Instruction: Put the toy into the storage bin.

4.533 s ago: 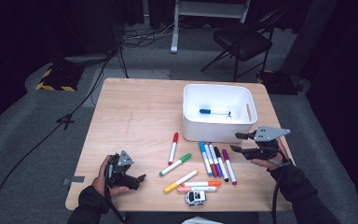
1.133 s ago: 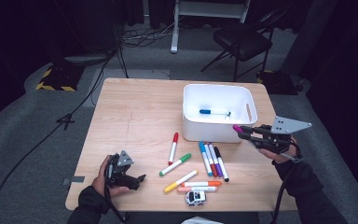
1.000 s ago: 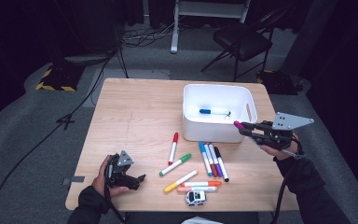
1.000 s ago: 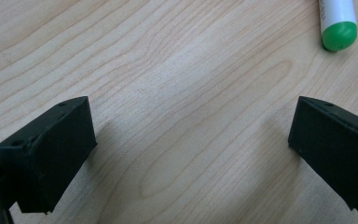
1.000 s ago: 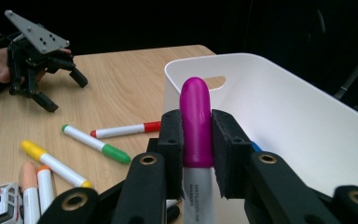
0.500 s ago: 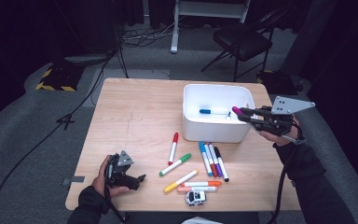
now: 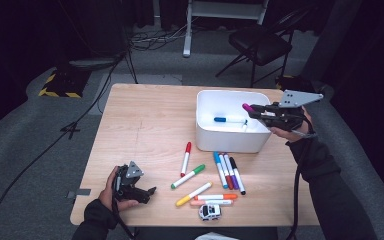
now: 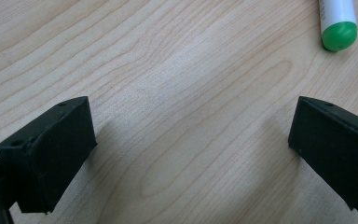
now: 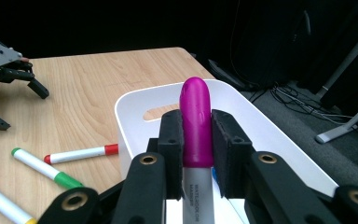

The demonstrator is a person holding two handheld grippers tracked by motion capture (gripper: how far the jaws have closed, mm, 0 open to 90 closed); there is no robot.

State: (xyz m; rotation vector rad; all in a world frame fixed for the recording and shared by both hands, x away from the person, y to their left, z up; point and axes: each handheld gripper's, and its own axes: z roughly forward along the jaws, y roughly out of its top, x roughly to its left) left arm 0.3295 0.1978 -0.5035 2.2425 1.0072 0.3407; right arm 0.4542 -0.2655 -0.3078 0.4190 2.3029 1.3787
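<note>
A dark room with a chair (image 7: pixel 260 42) and trailing cables lies behind a pale wooden counter (image 7: pixel 145 120), and everything here is placed from the white bin (image 7: pixel 232 127) standing on its far right part. The right gripper (image 7: pixel 252 111) hangs above the bin's right rim, its fingers (image 9: pixel 171 154) clamped on a purple-capped marker (image 9: pixel 196 122) whose cap points in over the bin's hollow. A blue marker (image 7: pixel 227 119) already lies inside the bin. In front of the bin a row of markers (image 7: pixel 228 171) waits on the wood, with a red marker (image 7: pixel 185 158) and a green marker (image 7: pixel 188 176) to their left. The left gripper (image 7: pixel 142 192) rests well off toward the near left corner, fingers (image 8: pixel 51 154) wide apart over bare wood. The step in hand seems to be the drop: the next move probably calls for lowering the marker a little inside the walls and parting the fingers so it falls flat beside the blue one.
</note>
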